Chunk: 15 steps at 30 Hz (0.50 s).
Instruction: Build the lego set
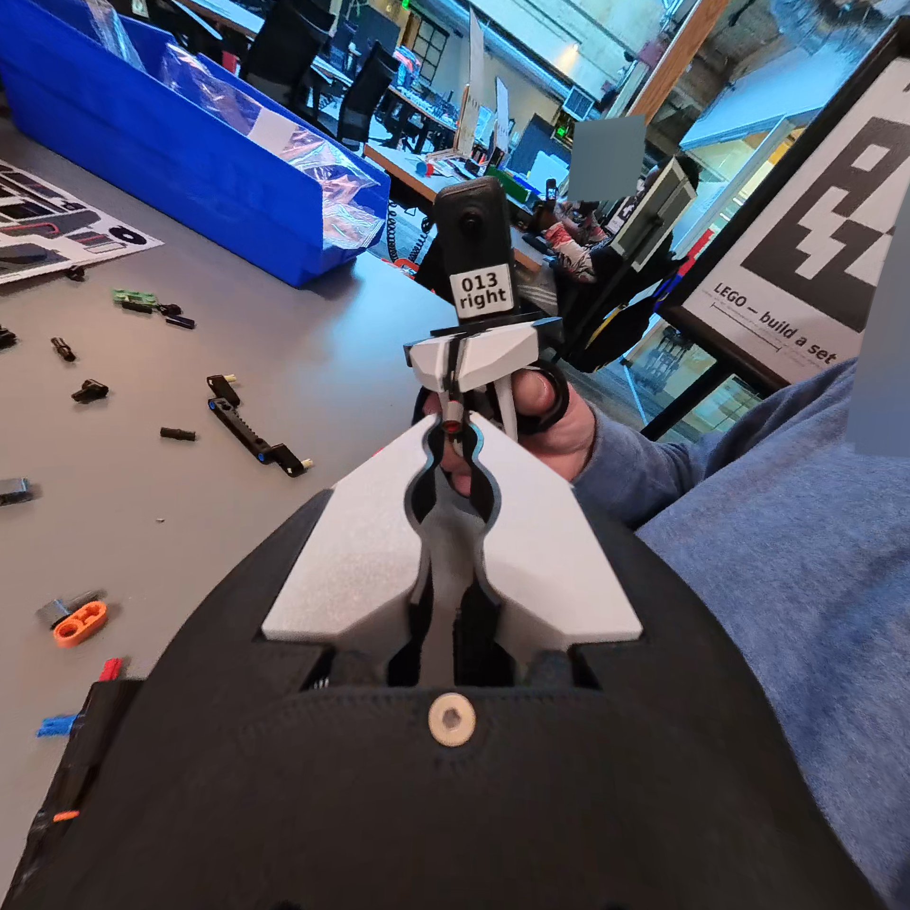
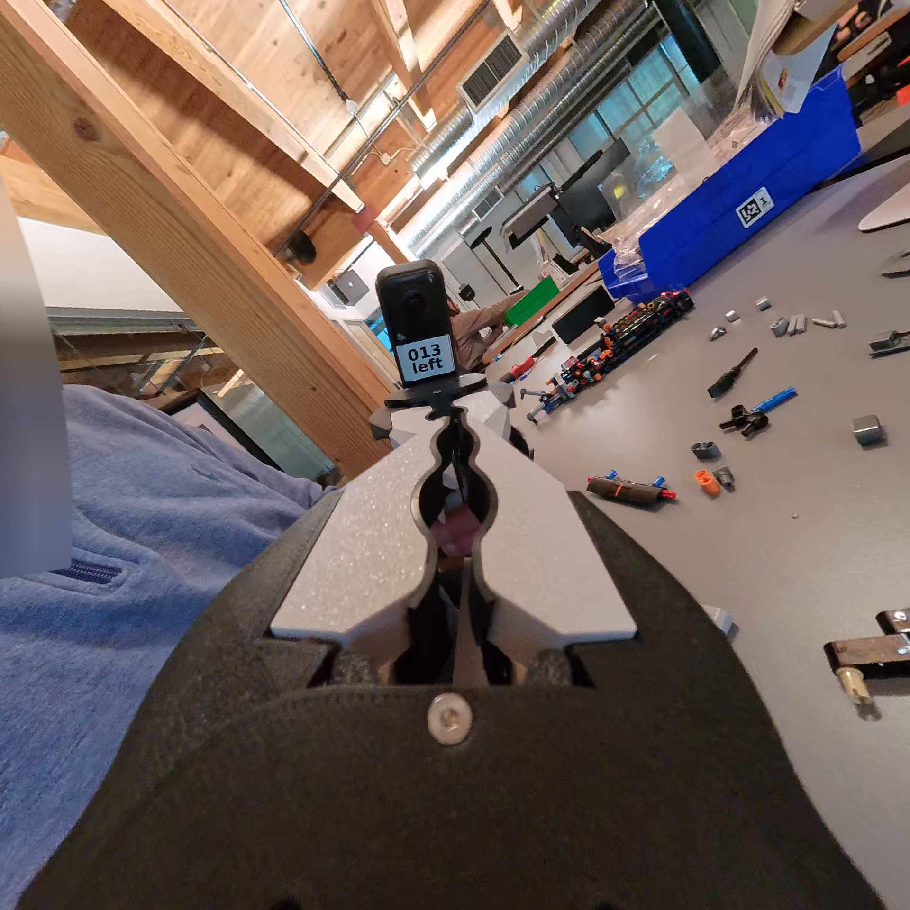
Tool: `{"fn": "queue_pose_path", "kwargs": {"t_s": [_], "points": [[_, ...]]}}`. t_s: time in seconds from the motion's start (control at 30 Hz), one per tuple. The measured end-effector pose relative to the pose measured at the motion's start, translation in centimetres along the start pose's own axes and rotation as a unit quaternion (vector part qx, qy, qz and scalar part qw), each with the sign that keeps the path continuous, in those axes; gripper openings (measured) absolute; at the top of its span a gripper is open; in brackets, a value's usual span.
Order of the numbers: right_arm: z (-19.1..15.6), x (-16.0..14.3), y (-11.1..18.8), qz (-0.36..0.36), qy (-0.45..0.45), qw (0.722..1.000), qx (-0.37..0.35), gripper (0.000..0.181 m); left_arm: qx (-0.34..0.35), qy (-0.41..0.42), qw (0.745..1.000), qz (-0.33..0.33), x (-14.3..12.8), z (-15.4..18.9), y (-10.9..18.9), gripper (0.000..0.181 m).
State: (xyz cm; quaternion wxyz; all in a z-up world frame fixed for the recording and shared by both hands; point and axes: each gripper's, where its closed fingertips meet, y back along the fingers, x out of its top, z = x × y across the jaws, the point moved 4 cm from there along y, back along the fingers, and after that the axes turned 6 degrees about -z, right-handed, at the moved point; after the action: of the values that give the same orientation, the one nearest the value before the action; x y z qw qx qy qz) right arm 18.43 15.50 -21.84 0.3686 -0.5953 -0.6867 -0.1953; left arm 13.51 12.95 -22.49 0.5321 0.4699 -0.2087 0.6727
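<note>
My left gripper [image 1: 453, 422] and right gripper [image 2: 453, 427] point tip to tip above the grey table [image 1: 305, 344]. In the left wrist view, the right gripper [image 1: 450, 389] faces me with its jaws shut, and a small light grey pin with a red band [image 1: 452, 411] sticks out of its tip. My left jaws are closed around the same pin. In the right wrist view only something dark shows between my tips, with the left gripper [image 2: 455, 411] behind. A long part-built Lego assembly [image 2: 635, 335] lies on the table.
A blue bin [image 1: 197, 147] holds plastic bags, beside a printed sheet [image 1: 49, 221]. Loose parts lie around: a black toothed beam [image 1: 251, 428], an orange link [image 1: 81, 623], a black block with blue pins [image 2: 630, 487], several grey bits. The person's blue sleeve [image 1: 738, 541] is close.
</note>
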Motion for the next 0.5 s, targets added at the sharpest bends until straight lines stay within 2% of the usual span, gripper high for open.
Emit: {"fn": "queue_pose_path", "kwargs": {"t_s": [0.13,0.27,0.37,0.5], "points": [[-0.1,0.0,0.1,-0.020,0.021,1.000,-0.012,0.004,0.021,-0.032,0.999,-0.019,0.0,0.0,0.1,0.004],[-0.5,0.3,0.7,-0.085,0.105,0.988,-0.071,0.013,0.052,-0.085,0.993,-0.069,0.0,-0.2,0.4,0.004],[-1.0,0.6,0.8,-0.173,0.189,0.959,-0.120,0.012,0.065,-0.135,0.981,-0.125,-0.2,-0.1,0.5,0.004],[-1.7,0.3,0.0,-0.273,0.244,0.922,-0.129,0.007,0.078,-0.202,0.957,-0.192,-0.4,0.2,0.4,0.004]]}}
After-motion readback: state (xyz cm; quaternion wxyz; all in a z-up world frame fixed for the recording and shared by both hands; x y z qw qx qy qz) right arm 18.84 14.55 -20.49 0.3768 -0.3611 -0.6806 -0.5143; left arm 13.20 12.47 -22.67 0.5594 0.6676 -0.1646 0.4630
